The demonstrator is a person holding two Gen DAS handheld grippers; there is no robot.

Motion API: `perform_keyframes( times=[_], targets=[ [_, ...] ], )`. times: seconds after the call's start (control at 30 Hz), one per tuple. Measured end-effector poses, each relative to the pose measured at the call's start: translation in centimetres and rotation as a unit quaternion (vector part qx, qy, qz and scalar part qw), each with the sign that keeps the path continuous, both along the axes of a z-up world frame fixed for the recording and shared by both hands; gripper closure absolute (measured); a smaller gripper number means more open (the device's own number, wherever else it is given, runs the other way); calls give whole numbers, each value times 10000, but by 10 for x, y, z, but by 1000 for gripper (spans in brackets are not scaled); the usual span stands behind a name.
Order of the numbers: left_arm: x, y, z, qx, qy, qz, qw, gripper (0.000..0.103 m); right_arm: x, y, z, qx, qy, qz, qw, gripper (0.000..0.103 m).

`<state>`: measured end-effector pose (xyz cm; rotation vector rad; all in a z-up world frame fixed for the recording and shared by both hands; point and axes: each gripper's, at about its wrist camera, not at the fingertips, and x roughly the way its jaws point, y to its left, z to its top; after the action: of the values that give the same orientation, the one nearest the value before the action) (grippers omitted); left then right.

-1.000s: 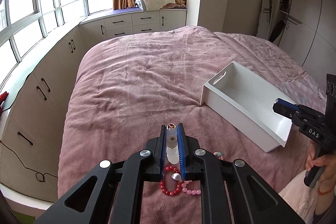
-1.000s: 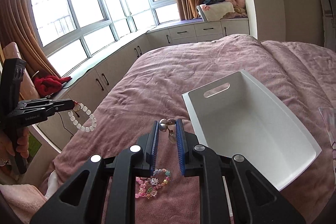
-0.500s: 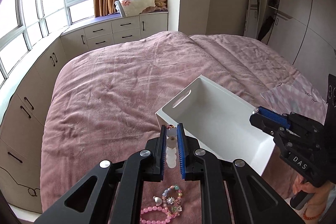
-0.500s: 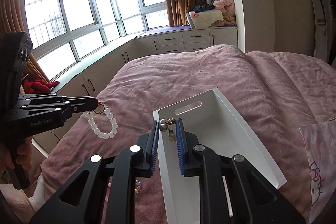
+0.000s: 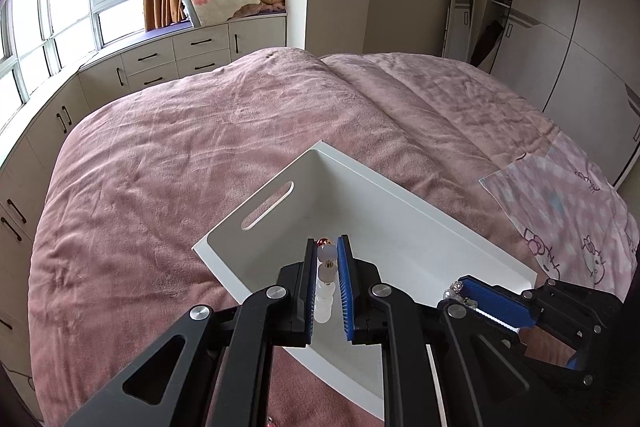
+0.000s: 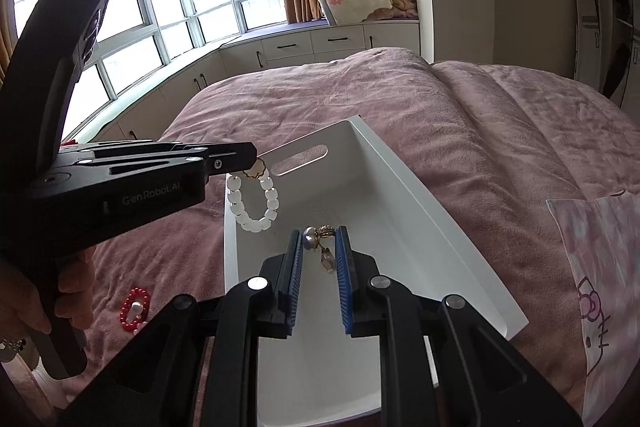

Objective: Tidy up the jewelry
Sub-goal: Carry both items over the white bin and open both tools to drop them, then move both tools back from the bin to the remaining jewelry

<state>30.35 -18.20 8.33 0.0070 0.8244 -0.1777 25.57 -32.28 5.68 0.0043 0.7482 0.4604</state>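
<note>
A white plastic bin (image 5: pixel 400 227) with a slot handle lies on the pink bedspread; it also shows in the right wrist view (image 6: pixel 400 211). My left gripper (image 5: pixel 327 251) is shut on a white bead bracelet (image 5: pixel 326 291) and holds it above the bin's near end. In the right wrist view the bracelet (image 6: pixel 254 205) hangs as a loop from the left gripper (image 6: pixel 252 157). My right gripper (image 6: pixel 319 237) is shut on a pearl and gold earring (image 6: pixel 318 239), also above the bin; it shows at the right in the left wrist view (image 5: pixel 456 295).
A red bead bracelet (image 6: pixel 136 307) lies on the bedspread left of the bin. A pink Hello Kitty cloth (image 5: pixel 568 211) lies right of the bin. Cabinets (image 5: pixel 176 59) and windows run along the left; wardrobes (image 5: pixel 580 27) stand at the right.
Both grippers have moved forward and now hang over the bin with their jewelry. The loose bracelets on the bedspread have dropped out of the left wrist view.
</note>
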Motion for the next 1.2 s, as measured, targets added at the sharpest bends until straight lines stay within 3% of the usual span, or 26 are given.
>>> perform_keyframes(
  times=[0.03, 0.1, 0.17, 0.23, 0.33, 0.4, 0.43, 0.6, 0.77, 0.97, 1.07, 1.2],
  targets=[
    [4, -2, -5, -2, 1, 18, 10000, 87, 1, 0, -1, -47, -6, -28, 10000, 85],
    [10, -2, -13, -17, 11, 79, 10000, 76, 1, -1, -3, -139, -54, -106, 9998, 84],
    [14, -2, -19, 14, 7, 130, 9999, 71, 4, -2, -6, -204, -71, -152, 9996, 82],
    [15, -1, -21, 97, -10, 152, 9998, 66, 4, -4, -10, -245, -95, -227, 9994, 72],
    [11, 7, -12, 310, -164, 269, 9990, 43, 3, -6, -10, -232, -253, -338, 9988, 50],
    [7, 15, 1, 538, -296, 426, 9972, 18, -1, -9, -6, -173, -480, -421, 9978, 37],
    [4, 20, 8, 629, -360, 509, 9961, 15, -3, -11, -2, -79, -586, -432, 9973, 36],
    [-18, 46, 51, 998, -684, 700, 9902, 9, -20, -19, 23, 645, -1080, -449, 9910, 24],
    [-58, 84, 76, 898, -901, 883, 9879, 8, -40, 2, 38, 425, -1352, -53, 9899, 19],
    [-106, 135, 57, 724, -1006, 1083, 9864, 8, -62, 43, 39, 236, -1457, 675, 9867, 20],
    [-121, 156, 38, 795, -921, 1129, 9861, 8, -70, 68, 32, 69, -1349, 1006, 9857, 31],
    [-144, 186, 12, 620, -891, 1312, 9854, 8, -78, 96, 16, -80, -1154, 1433, 9829, 32]
  ],
)
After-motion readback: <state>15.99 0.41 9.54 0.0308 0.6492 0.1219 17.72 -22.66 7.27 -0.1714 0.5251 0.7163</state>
